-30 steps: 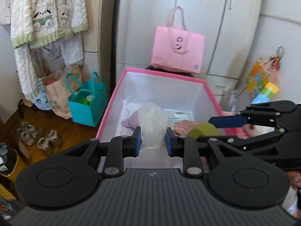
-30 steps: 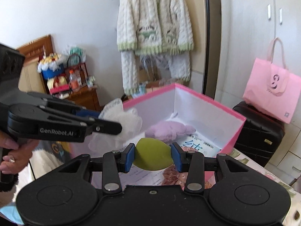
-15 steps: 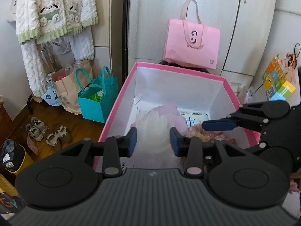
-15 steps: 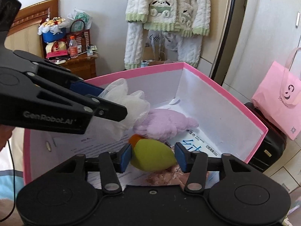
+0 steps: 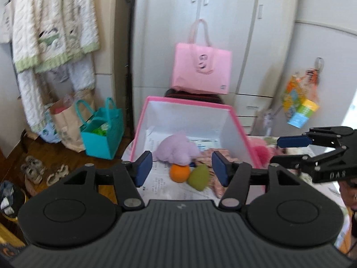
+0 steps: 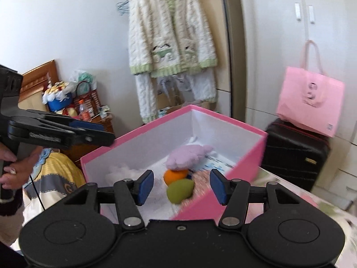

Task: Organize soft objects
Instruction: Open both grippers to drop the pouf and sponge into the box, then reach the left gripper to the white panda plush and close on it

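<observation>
A pink box (image 5: 188, 100) (image 6: 138, 144) with white inside walls holds a lilac plush (image 5: 177, 149) (image 6: 189, 157), an orange ball (image 5: 179, 172) (image 6: 175, 176) and an olive-green sponge (image 5: 198, 176) (image 6: 179, 191). A white mesh puff (image 6: 121, 170) lies in the box's near left corner in the right wrist view. My left gripper (image 5: 181, 169) is open and empty above the box's near edge. My right gripper (image 6: 181, 186) is open and empty, raised over the box's near right side. A pink fluffy object (image 5: 260, 150) lies outside the box on its right.
A pink tote bag (image 5: 202, 70) (image 6: 310, 103) sits on a black suitcase (image 6: 294, 154) behind the box. A teal bag (image 5: 101, 136) and paper bag (image 5: 67, 125) stand on the floor at left, near shoes (image 5: 33, 170). A cream cardigan (image 6: 169, 42) hangs on the wall.
Both grippers opened and let go: the white mesh puff and the green sponge now lie in the box. Both grippers have pulled back and up from it.
</observation>
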`<action>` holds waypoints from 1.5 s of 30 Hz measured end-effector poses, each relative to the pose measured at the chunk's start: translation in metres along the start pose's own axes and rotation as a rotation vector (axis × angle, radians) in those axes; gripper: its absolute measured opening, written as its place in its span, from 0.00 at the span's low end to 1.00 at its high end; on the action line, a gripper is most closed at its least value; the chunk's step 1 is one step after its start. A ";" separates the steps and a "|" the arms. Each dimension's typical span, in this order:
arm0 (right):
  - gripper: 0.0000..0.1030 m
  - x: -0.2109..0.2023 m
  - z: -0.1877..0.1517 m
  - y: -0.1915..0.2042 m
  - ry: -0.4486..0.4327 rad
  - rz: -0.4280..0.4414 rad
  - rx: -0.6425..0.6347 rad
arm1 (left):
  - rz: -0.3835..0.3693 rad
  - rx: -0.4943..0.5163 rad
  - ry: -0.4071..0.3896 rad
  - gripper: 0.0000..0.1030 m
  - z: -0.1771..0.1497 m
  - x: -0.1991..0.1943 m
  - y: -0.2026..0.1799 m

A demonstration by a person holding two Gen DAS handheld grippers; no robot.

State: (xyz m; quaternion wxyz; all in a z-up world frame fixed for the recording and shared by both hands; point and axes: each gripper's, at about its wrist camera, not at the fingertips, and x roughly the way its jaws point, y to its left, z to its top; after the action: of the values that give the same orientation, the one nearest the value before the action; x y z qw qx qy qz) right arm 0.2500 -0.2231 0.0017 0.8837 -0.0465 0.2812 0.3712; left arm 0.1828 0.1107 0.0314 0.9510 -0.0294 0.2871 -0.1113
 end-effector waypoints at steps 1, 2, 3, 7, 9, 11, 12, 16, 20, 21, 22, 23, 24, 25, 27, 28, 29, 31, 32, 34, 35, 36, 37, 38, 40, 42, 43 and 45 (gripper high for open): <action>0.60 -0.010 -0.002 -0.001 -0.001 -0.015 0.006 | -0.010 0.012 -0.003 0.58 0.001 -0.006 -0.001; 0.62 -0.019 -0.004 -0.002 -0.002 -0.030 0.011 | -0.026 0.027 -0.004 0.58 0.001 -0.013 -0.003; 0.63 -0.028 -0.007 -0.003 -0.001 -0.044 0.016 | -0.043 0.036 -0.002 0.59 0.003 -0.018 -0.004; 0.65 -0.056 -0.017 -0.004 0.016 -0.108 0.044 | -0.159 0.049 0.034 0.59 0.004 -0.038 -0.011; 0.66 -0.068 -0.023 -0.002 0.022 -0.149 0.051 | -0.199 0.065 0.051 0.60 0.004 -0.043 -0.016; 0.68 -0.079 -0.028 0.000 0.025 -0.186 0.050 | -0.233 0.086 0.071 0.60 0.002 -0.046 -0.023; 0.68 -0.084 -0.031 0.002 0.022 -0.202 0.049 | -0.249 0.095 0.087 0.61 0.001 -0.046 -0.026; 0.75 -0.102 -0.043 0.006 0.005 -0.247 0.058 | -0.302 0.128 0.144 0.61 -0.006 -0.041 -0.042; 0.81 -0.112 -0.056 0.005 0.006 -0.269 0.070 | -0.347 0.149 0.193 0.62 -0.008 -0.029 -0.065; 0.81 -0.113 -0.059 0.003 0.010 -0.270 0.072 | -0.362 0.158 0.201 0.62 -0.008 -0.025 -0.073; 0.81 -0.114 -0.063 0.000 0.016 -0.273 0.076 | -0.372 0.168 0.205 0.63 -0.008 -0.023 -0.078; 0.82 -0.114 -0.066 -0.003 0.021 -0.278 0.079 | -0.382 0.178 0.209 0.63 -0.008 -0.020 -0.086; 0.82 -0.115 -0.070 -0.005 0.026 -0.284 0.081 | -0.392 0.187 0.212 0.63 -0.009 -0.017 -0.094; 0.84 -0.115 -0.074 -0.009 0.031 -0.287 0.081 | -0.402 0.195 0.213 0.63 -0.010 -0.015 -0.100; 0.85 -0.115 -0.081 -0.018 0.040 -0.290 0.080 | -0.421 0.198 0.218 0.63 -0.009 -0.008 -0.114; 0.85 -0.116 -0.084 -0.022 0.043 -0.292 0.080 | -0.432 0.194 0.223 0.64 -0.008 -0.003 -0.121; 0.85 -0.115 -0.087 -0.027 0.047 -0.293 0.081 | -0.442 0.190 0.228 0.64 -0.007 0.002 -0.128; 0.86 -0.114 -0.092 -0.039 0.055 -0.287 0.084 | -0.454 0.181 0.243 0.64 -0.006 0.013 -0.143; 0.86 -0.114 -0.094 -0.045 0.058 -0.283 0.091 | -0.462 0.183 0.249 0.64 -0.006 0.018 -0.150; 0.86 -0.113 -0.099 -0.057 0.069 -0.267 0.097 | -0.469 0.191 0.267 0.64 -0.006 0.031 -0.166; 0.86 -0.113 -0.101 -0.062 0.073 -0.261 0.099 | -0.472 0.196 0.275 0.64 -0.006 0.036 -0.172; 0.86 -0.112 -0.103 -0.068 0.076 -0.254 0.103 | -0.473 0.201 0.285 0.64 -0.005 0.043 -0.180; 0.87 -0.111 -0.105 -0.074 0.081 -0.245 0.110 | -0.473 0.201 0.294 0.64 -0.004 0.049 -0.185; 0.88 -0.110 -0.107 -0.080 0.084 -0.240 0.119 | -0.473 0.199 0.300 0.64 -0.004 0.056 -0.190; 0.88 -0.105 -0.109 -0.093 0.081 -0.229 0.139 | -0.474 0.188 0.310 0.66 -0.003 0.071 -0.201; 0.90 -0.097 -0.111 -0.103 0.072 -0.229 0.144 | -0.465 0.170 0.306 0.74 -0.003 0.087 -0.210; 0.90 -0.091 -0.112 -0.108 0.068 -0.234 0.137 | -0.457 0.162 0.297 0.75 -0.002 0.094 -0.214; 0.90 -0.080 -0.113 -0.116 0.063 -0.254 0.121 | -0.437 0.156 0.285 0.75 -0.003 0.107 -0.220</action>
State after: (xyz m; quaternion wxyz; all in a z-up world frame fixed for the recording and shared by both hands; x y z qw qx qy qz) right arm 0.2318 -0.3905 -0.0651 0.9155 -0.0400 0.3226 0.2369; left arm 0.2250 -0.1282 -0.0028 0.8538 -0.0014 0.3952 -0.3389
